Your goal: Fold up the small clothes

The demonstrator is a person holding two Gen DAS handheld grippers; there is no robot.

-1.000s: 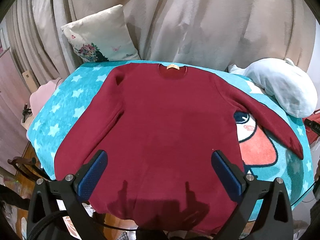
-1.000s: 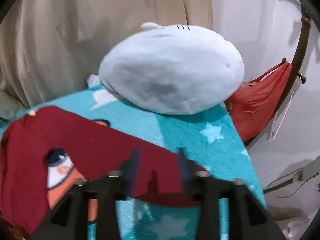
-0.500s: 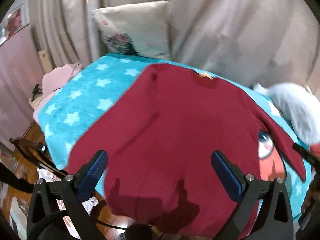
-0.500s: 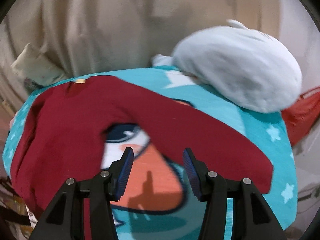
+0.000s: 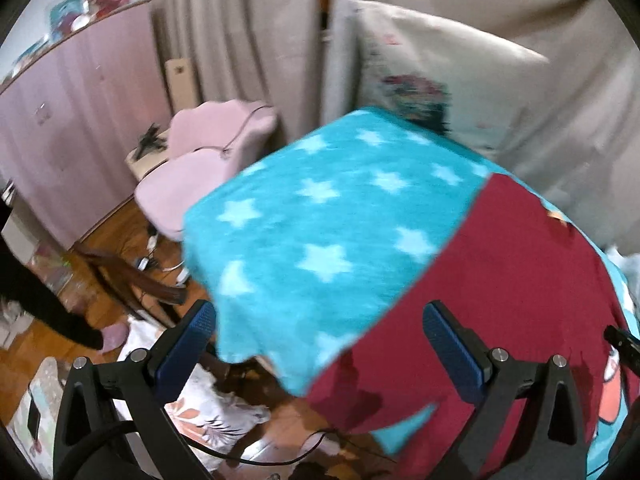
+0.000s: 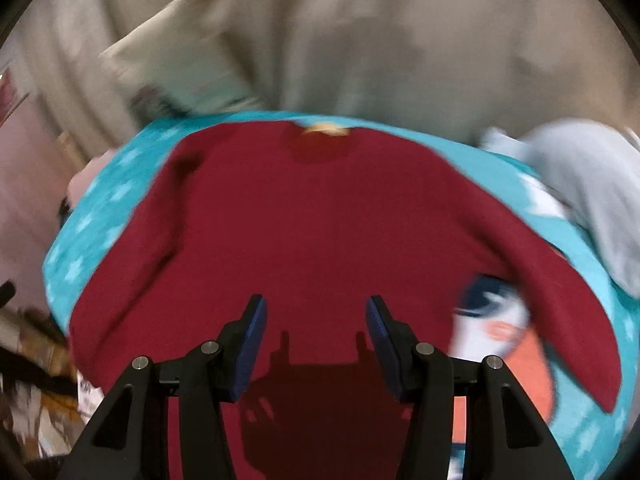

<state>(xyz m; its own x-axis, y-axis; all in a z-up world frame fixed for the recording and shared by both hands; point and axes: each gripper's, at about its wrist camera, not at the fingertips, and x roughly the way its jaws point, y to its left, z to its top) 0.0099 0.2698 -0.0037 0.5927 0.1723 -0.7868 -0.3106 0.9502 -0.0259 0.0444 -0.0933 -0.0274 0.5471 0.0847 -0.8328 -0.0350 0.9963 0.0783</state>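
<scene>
A dark red long-sleeved sweater (image 6: 320, 240) lies flat, front up, on a turquoise star-print blanket (image 6: 100, 208), both sleeves spread outward, collar at the far side. My right gripper (image 6: 316, 316) is open and empty, hovering above the sweater's lower middle. In the left wrist view the sweater (image 5: 512, 280) fills the right side, its left sleeve running to the blanket's (image 5: 320, 220) near corner. My left gripper (image 5: 320, 328) is wide open and empty, above the blanket's left corner beside that sleeve.
A floral pillow (image 5: 432, 76) leans on the beige curtain (image 6: 360, 40) behind. A pale blue plush (image 6: 588, 184) lies at the right. A pink chair (image 5: 204, 160), cables and clutter on the wooden floor (image 5: 120, 216) sit left of the blanket's edge.
Both grippers swung left: the left view went from the sweater's middle to the blanket's left corner, the right view from the right sleeve and plush to the sweater's body. Both stayed open.
</scene>
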